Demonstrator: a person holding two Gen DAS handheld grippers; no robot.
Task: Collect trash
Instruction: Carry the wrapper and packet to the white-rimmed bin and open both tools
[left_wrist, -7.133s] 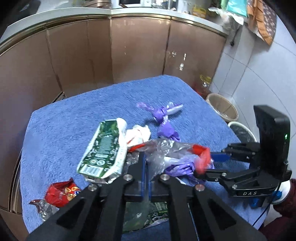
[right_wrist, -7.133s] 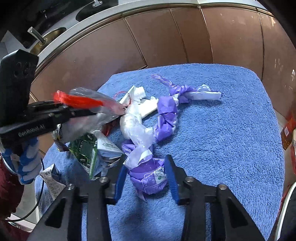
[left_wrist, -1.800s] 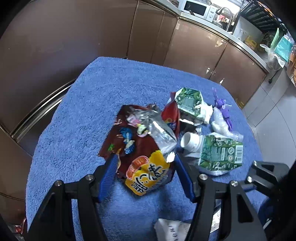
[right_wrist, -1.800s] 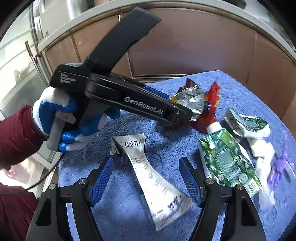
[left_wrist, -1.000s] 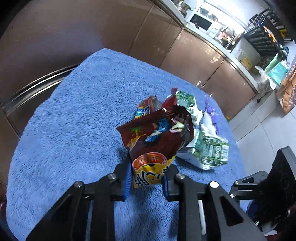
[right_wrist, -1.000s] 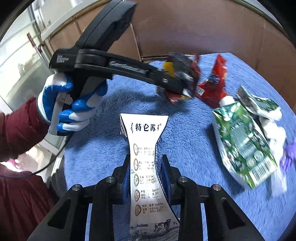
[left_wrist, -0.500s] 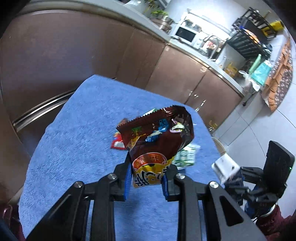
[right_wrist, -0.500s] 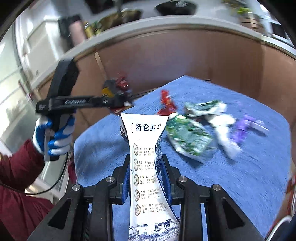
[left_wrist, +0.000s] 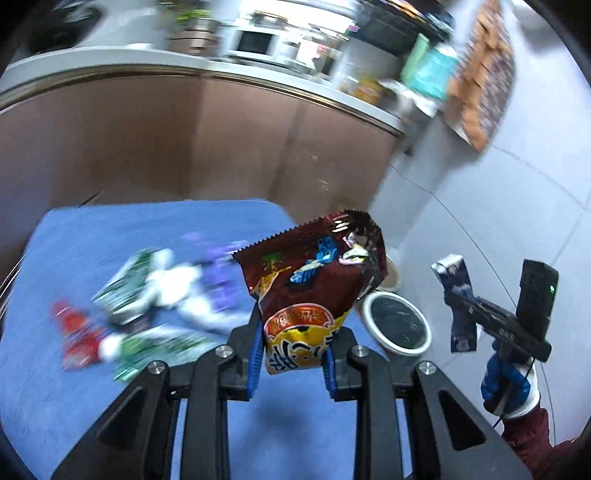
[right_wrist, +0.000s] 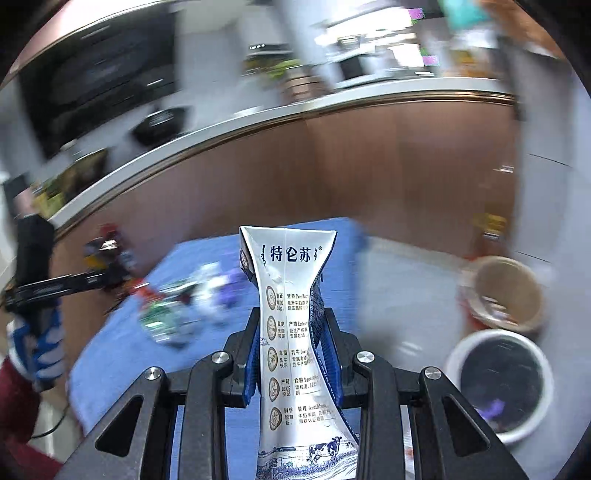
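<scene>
Left wrist view: left hand-held gripper (left_wrist: 291, 363) pinching the snack bag (left_wrist: 314, 291), right hand-held gripper (right_wrist: 290, 356) pinching the milk carton (right_wrist: 291, 332); next, I'd say, release over the white-rimmed bin (right_wrist: 498, 384).

The flattened milk carton (right_wrist: 295, 332) carries the big Chinese name 特仑苏 near its top, with "Pure" readable in the small print below it. The snack bag (left_wrist: 314, 295) shows yellow Korean letters, too bent to read.

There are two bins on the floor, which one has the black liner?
The white-rimmed bin, nearer the right gripper; its inside is black. The tan bin behind it is brownish inside.
</scene>
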